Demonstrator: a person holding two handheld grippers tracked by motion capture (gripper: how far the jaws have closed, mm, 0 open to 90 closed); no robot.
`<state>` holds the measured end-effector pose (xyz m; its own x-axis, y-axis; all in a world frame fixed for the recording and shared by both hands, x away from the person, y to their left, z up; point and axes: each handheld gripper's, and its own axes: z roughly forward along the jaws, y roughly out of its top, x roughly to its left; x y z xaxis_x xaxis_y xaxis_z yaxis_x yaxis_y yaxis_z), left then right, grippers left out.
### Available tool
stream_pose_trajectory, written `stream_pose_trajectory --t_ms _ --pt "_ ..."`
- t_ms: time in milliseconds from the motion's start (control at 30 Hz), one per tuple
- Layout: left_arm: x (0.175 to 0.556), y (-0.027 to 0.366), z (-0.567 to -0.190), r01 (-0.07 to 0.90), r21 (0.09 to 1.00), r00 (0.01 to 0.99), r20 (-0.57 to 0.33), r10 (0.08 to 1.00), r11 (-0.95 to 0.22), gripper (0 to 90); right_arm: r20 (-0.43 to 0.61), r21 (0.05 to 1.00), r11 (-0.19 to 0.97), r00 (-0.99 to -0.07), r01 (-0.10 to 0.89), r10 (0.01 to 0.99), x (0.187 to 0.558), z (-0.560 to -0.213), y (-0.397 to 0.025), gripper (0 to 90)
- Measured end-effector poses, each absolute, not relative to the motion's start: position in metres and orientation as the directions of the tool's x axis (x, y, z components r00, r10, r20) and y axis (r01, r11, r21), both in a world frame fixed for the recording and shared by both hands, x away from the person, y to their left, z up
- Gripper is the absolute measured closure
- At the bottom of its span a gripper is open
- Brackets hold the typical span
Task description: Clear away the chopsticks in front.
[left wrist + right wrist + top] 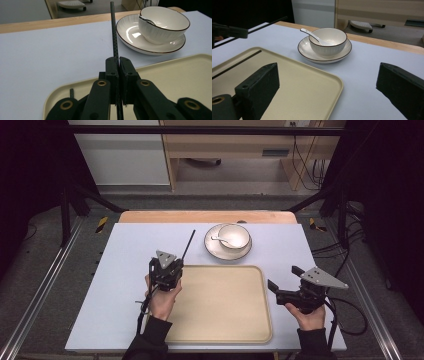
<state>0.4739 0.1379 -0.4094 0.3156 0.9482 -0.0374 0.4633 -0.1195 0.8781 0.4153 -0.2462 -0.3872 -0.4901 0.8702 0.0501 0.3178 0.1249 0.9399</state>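
The left tongs (170, 259) are pinching a thin black rod (188, 244), jaws pressed together on it. The rod is sticking out fwd over the tabletop (135, 250) past the tray's far-left corner, its tip pointing twd the far edge, just left of the saucer. In the left gripper view the rod (114, 32) is running straight up between the jaws, w/ its lower end passing down behind them over the tray (175, 75).

The right tongs (282, 279) are spread wide, holding nothing, hovering at the tray's right edge; the jaws are standing well apart in the right gripper view.

The tabletop is looking pale grey-blue w/ a wooden strip along the far edge. A beige tray (225, 305) is lying on the near-centre part. Beyond it a white bowl (234, 236) w/ a white spoon (219, 239) in it is sitting on a saucer (215, 251).

Room: grey floor, black frame bars around the tabletop, light wood furniture and cables at the back.
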Motion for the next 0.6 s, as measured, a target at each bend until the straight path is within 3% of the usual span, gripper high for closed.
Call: stream_pose_trajectory --t_ms 600 --pt "0.402 0.153 -0.433 0.425 0.905 0.22 -0.114 0.969 0.01 85.0 0.044 0.939 0.133 -0.497 0.317 0.867 0.414 -0.387 -0.243 4.8"
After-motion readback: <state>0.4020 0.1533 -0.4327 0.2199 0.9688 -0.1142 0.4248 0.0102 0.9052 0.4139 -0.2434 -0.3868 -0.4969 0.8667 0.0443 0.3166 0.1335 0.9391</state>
